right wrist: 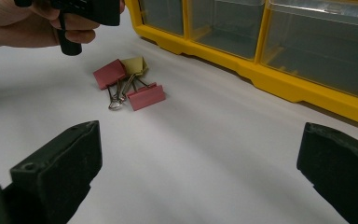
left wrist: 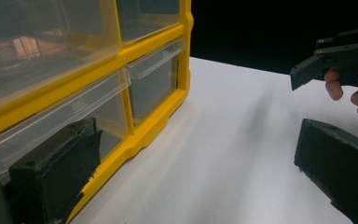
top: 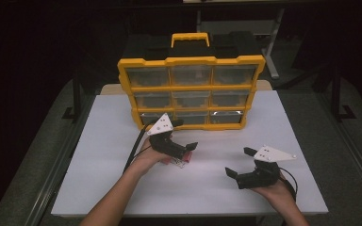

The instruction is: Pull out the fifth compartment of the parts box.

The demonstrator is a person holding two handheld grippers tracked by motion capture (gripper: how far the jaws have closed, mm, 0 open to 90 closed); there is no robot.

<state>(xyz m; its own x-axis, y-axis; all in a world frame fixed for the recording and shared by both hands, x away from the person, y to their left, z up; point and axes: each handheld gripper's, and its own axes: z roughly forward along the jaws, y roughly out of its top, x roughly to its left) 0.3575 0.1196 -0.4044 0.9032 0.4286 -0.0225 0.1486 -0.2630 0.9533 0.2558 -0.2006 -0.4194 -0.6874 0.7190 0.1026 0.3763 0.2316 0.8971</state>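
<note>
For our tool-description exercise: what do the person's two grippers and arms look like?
Each hand holds a black gripper with two blocky jaws. The left gripper and right gripper each carry a pale three-cornered plate with small dark dots on top. A black cable trails from each. The forearms are bare, with no sleeves in view.

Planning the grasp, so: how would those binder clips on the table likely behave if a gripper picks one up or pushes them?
The binder clips lie touching, their wire handles crossing, so lifting one may well drag the others along. They look small and thin, so probably light. On the smooth white table a push would likely slide them as a cluster; their flat sides make rolling unlikely.
</note>
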